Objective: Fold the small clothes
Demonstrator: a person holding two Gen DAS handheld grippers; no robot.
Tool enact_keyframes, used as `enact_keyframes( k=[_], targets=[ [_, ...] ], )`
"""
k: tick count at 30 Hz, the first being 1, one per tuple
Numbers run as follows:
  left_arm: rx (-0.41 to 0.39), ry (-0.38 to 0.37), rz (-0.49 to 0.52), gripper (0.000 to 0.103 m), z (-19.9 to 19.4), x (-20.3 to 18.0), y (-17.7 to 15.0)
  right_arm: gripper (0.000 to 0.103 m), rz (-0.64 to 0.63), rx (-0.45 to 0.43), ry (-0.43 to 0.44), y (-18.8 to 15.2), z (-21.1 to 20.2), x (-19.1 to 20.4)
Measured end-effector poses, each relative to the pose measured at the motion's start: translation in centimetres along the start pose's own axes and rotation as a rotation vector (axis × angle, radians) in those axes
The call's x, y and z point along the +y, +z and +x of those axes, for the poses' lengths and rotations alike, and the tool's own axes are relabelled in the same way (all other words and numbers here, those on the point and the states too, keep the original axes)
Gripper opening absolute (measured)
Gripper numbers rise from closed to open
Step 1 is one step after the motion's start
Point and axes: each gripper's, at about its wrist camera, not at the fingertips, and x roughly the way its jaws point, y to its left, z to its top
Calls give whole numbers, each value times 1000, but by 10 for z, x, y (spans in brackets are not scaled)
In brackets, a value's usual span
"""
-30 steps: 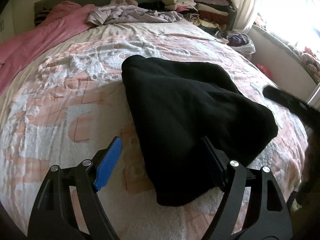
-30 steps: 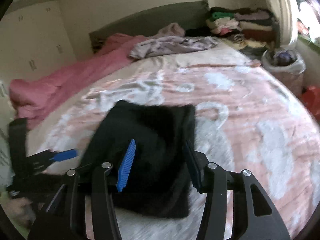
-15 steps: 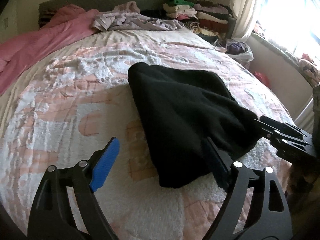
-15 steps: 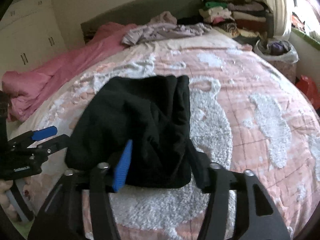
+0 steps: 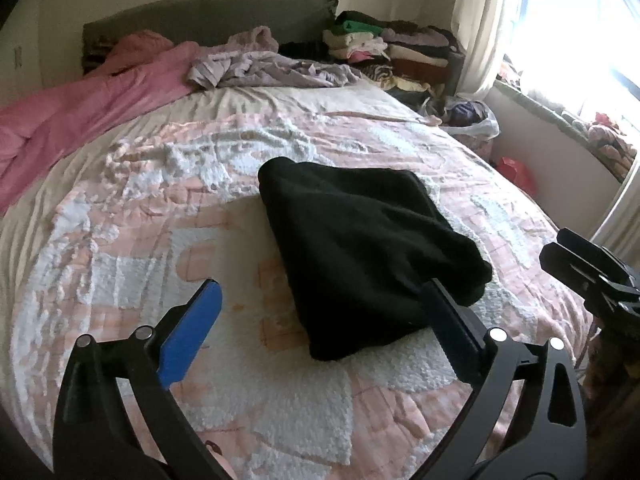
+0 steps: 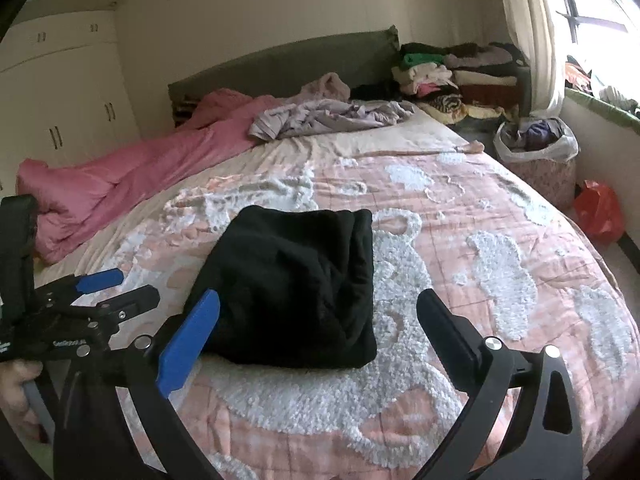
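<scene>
Black garment (image 5: 360,248), folded into a thick, roughly rectangular bundle, lies on the bed (image 5: 120,240) about mid-mattress, on a pink-and-white fuzzy blanket (image 6: 500,272). Nothing holds it.

Left gripper (image 5: 320,312): jaws opening, spread wide, blue pad on 1 finger, dark pad on the other. The dark finger overlaps the garment's near edge in the left wrist view, but whether it touches the cloth can't be told; nothing is pinched. In the right wrist view the same gripper shows at the left edge, beside the bundle & apart from it, w/ a person's hand (image 6: 16,392) on its handle.

Right gripper (image 6: 320,320): jaws opening too, wide apart. The garment's near end shows between the 2 fingers, pads not pressing on it. In the left wrist view it sits at the right edge, off the bundle.

Rest of the scene: pink duvet (image 6: 132,176) bunched along the bed's left side, crumpled lilac clothes (image 6: 328,116) near the dark headboard (image 6: 280,64), a stack of folded clothes (image 6: 460,76) in the far corner, a bag-lined basket (image 6: 536,152) of laundry on the floor by the curtain (image 5: 480,20), a red bag (image 6: 600,212) beside it. White wardrobe doors (image 6: 68,92) stand at left. Bright window at right.
</scene>
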Motion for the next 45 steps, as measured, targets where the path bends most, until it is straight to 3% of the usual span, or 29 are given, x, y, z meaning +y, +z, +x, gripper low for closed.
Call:
enact_keyframes(
  k=[16, 28, 45],
  targets=[
    [-42, 26, -3, 93, -46, 0, -34, 98, -57, -30, -26, -21, -43, 25],
    [7, 13, -38, 93, -51, 6, -62, 98, -64, 30, -30, -46, -46, 33],
    [27, 21, -75, 93, -49, 12, -66, 98, -46, 83, -51, -56, -34, 29]
  ],
)
